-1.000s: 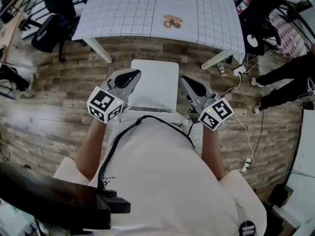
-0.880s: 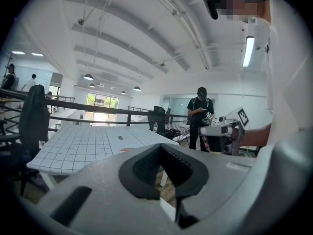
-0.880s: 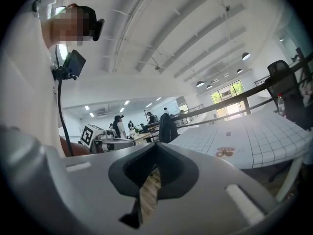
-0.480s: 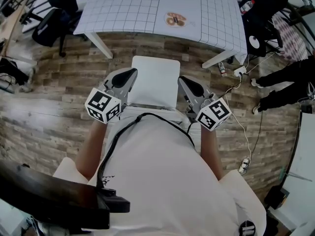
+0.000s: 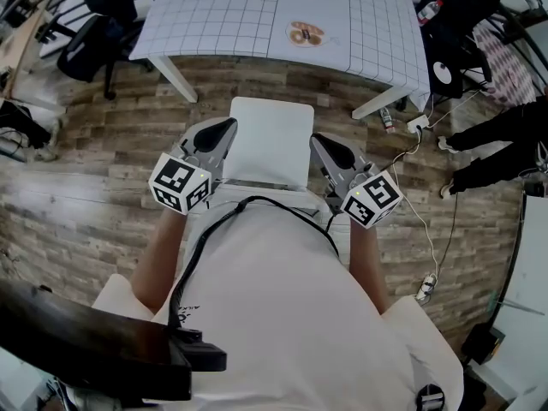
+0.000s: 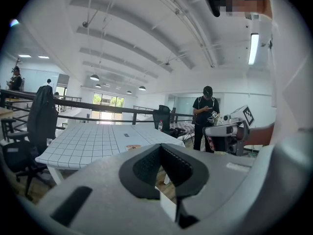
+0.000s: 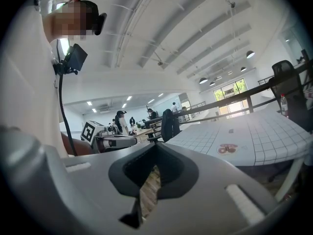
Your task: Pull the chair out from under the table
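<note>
The white chair (image 5: pixel 270 139) stands on the wood floor, clear of the grid-covered table (image 5: pixel 214 15), with its back rail against my body. My left gripper (image 5: pixel 228 128) sits at the seat's left edge and my right gripper (image 5: pixel 317 141) at its right edge. Both are shut with nothing between the jaws. In the left gripper view the left gripper (image 6: pixel 160 149) points level toward the table (image 6: pixel 93 141). The right gripper (image 7: pixel 155 149) does the same in the right gripper view, and only floor shows through its closed jaws.
The table's white legs (image 5: pixel 175 80) stand just beyond the chair. A black office chair (image 5: pixel 86 45) is at the far left. A person in black (image 5: pixel 497 135) stands at the right, near cables and a power strip (image 5: pixel 417 125) on the floor.
</note>
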